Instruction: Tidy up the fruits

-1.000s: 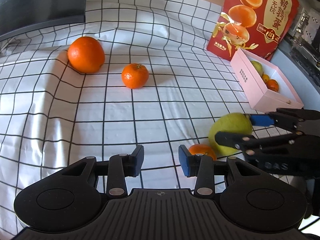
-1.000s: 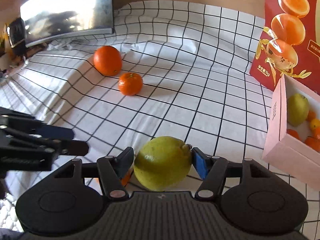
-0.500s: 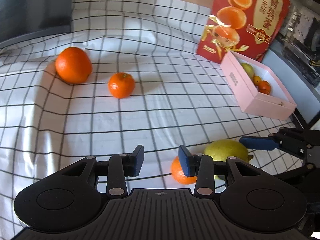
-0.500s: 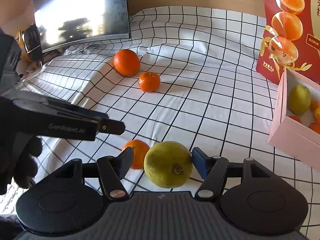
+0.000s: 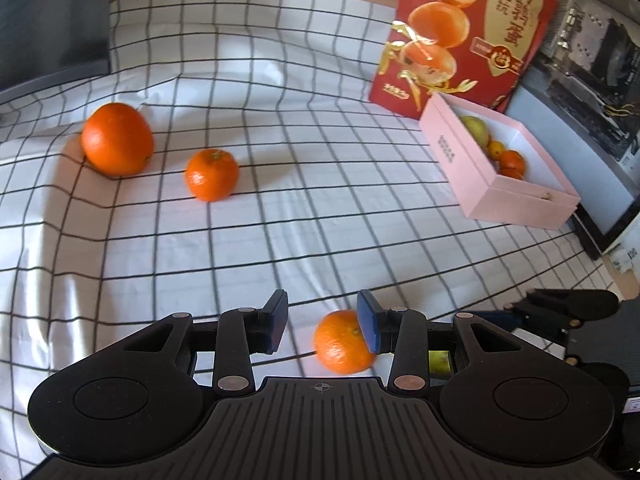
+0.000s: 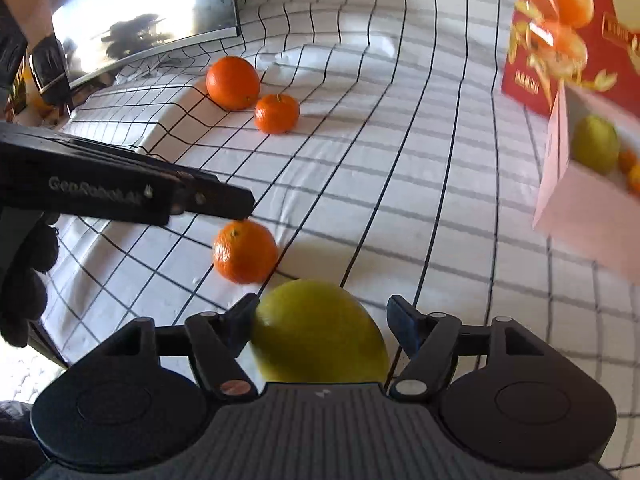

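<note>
Fruits are lying scattered across a white cloth with a black grid (image 5: 320,208). Far left, a large orange (image 5: 117,139) is sitting on a raised fold of the cloth, and a smaller mandarin (image 5: 212,175) is resting just beside it to the right. Nearer the cameras, the left gripper (image 5: 322,322) is hanging with its jaws apart and nothing pressed between the pads; a second mandarin (image 5: 344,341) is lying on the cloth under its right-hand finger, partly hidden by that blue pad. In the right wrist view this mandarin (image 6: 245,251) is sitting just beyond a big yellow-green citrus (image 6: 320,332), which is lying between the fingers of the right gripper (image 6: 325,318). Those jaws are opening: the left finger is looking close against the fruit, while a clear gap is showing at the right pad. Further right, a pink box (image 5: 516,196) is standing open on the cloth, holding a green fruit and several small orange ones. A red printed carton (image 5: 464,32) is standing upright just behind the box.
</note>
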